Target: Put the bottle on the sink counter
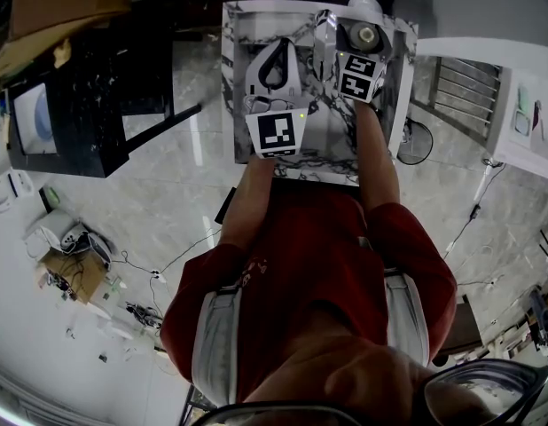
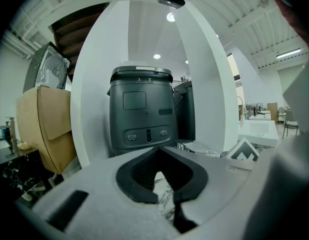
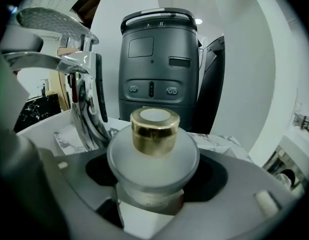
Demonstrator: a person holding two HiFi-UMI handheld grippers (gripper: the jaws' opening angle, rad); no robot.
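Bottle [image 3: 153, 156] in my right gripper [image 1: 364, 38]: the jaws stand wide and are clamped round its frosted body, just below the shoulder, with the gold cap [image 3: 154, 128] upright and facing away from me. My head view puts it over the far right corner of the marble desk [image 1: 256, 25], just beside the faucet [image 3: 69, 59], so the carry looks as good as finished.

I cannot tell whether the bottle's foot already rests on the marble or hangs a little above it, because the jaws and the bottle's own wide shoulder hide its base in every view. I judge the task to be near its end but not done: the bottle is at the right place, yet I have not let go of it.

My left gripper [image 2: 161, 154] is over the near left part of the desk, its jaws clenched tip to tip with nothing in them, and it has no part in this step.

What remains, as I read it, is to make sure the base sits flat on the marble, clear of the faucet, then spread the right jaws and back away without tipping it.
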